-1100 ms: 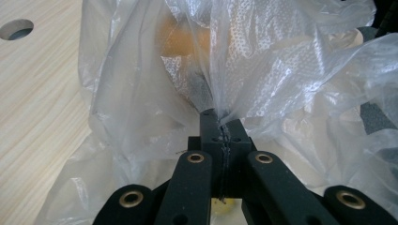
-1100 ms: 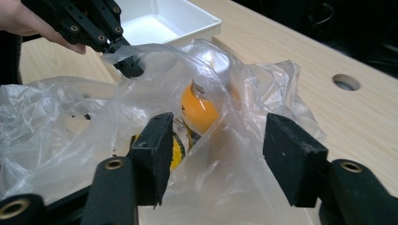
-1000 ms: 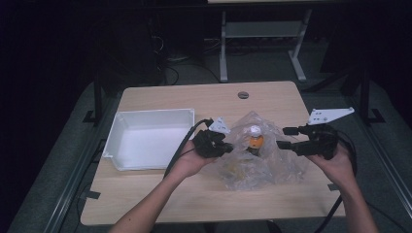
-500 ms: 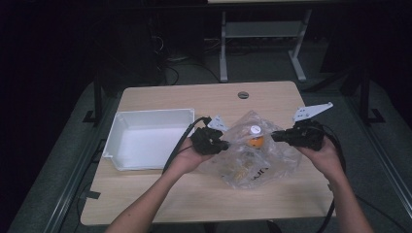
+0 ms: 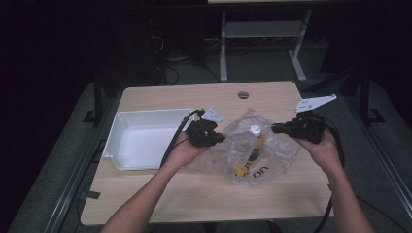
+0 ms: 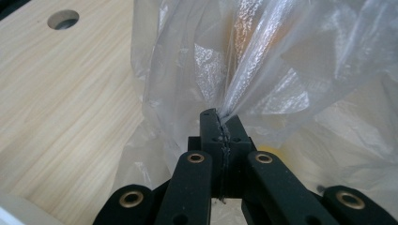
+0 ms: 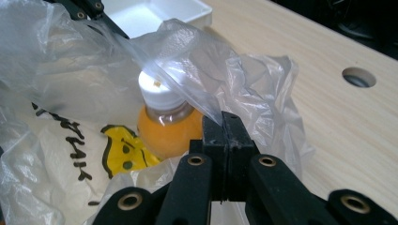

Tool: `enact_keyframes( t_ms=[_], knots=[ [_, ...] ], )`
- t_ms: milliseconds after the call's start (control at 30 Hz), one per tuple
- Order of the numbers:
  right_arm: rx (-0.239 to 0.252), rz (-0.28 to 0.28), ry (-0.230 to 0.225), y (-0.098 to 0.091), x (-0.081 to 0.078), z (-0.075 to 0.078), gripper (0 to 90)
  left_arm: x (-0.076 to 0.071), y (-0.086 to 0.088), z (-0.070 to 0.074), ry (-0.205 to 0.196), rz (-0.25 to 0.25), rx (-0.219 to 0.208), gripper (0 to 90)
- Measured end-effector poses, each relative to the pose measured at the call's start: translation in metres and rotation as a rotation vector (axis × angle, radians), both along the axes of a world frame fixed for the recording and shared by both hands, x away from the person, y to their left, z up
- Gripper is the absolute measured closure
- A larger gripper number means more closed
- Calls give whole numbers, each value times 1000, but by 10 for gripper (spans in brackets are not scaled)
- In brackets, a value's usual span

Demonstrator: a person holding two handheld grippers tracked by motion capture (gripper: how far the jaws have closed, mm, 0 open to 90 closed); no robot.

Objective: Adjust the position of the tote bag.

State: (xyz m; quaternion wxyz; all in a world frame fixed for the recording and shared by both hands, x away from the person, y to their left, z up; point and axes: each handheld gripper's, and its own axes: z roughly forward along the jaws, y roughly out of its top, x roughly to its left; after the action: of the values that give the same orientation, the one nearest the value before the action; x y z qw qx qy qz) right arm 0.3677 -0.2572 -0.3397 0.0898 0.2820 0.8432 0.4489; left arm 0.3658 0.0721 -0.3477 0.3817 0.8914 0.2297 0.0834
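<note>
Both pairs of fingers are pressed together on the clear plastic bag, each pinching a fold of its film; the left gripper clamps the bag's left edge, and in the left gripper view its jaws meet with a thin crease of plastic fanning up out of the seam between them; the right gripper has just been closing, and in the right gripper view its jaws now stand tight on a strip of film pulled taut from the bag's other side; the bag lies on the wooden table, right of centre, between the two hands and held open at the top by the two grips; inside it stands a bottle of orange liquid with a white cap, roughly upright, with the stretched film passing just over the cap; beside the bottle, lower in the bag, lies a yellow printed face and some black lettering, though whether on the bag itself or on something inside it I cannot tell; a white tray sits on the table to the left of the left hand, apart from the bag; a round hole shows in the tabletop behind the bag; the right hand grips its tool from the table's right side.
</note>
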Motion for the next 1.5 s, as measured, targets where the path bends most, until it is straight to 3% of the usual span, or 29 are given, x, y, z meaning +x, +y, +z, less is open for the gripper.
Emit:
enact_keyframes(
  t_ms=[267,467,600,667,800,1067,1100,1167,1500],
  knots=[
    [8,-38,17,-1,10,0,890,10,-3,1,-13,22,1,899],
    [-19,-70,98,2,23,-14,891,20,-8,-13,3,54,47,899],
    [-28,-76,132,3,26,-19,890,22,-9,-20,21,64,56,900],
    [-27,-90,169,2,29,-29,890,23,-10,-25,31,63,62,900],
    [-27,-108,200,0,27,-43,890,21,-14,-32,45,68,67,900],
    [-17,-121,214,-3,20,-65,889,18,-19,-47,53,80,72,900],
    [-24,-120,209,-4,20,-67,888,18,-20,-49,53,79,78,900],
    [-41,-129,253,-3,20,-77,888,18,-21,-55,60,83,102,900],
    [-72,-146,300,-1,22,-100,889,19,-26,-68,76,91,158,900]
  ],
)
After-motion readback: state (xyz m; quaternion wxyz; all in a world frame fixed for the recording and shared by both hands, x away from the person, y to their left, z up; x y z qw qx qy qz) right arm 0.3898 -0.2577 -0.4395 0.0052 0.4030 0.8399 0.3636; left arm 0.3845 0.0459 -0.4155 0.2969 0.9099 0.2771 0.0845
